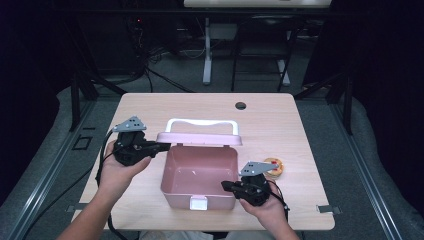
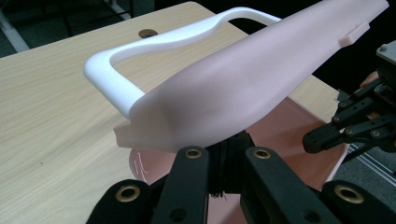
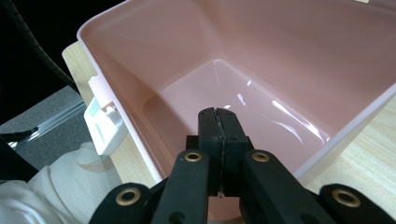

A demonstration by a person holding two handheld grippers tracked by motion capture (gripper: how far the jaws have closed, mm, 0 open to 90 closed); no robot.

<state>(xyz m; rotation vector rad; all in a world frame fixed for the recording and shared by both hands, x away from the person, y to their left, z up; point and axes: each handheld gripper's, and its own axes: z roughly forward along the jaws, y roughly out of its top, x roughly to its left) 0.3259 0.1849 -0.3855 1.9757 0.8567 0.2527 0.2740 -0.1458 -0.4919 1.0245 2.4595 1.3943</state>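
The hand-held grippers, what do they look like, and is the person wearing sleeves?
Both are black linkage tools. The left hand-held gripper and the right hand-held gripper each carry a grey three-cornered plate on top and trail a black cable. Up close, the jaw arms show brass-coloured rivets. The forearms are bare: no sleeves, gloves or markings visible.

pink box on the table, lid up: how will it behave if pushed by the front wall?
The pink box looks thin-walled and empty, so probably light and apt to slide on the smooth table. Its raised lid and white handle put weight behind, so it may tip backward. The glossy walls likely feel slippery.
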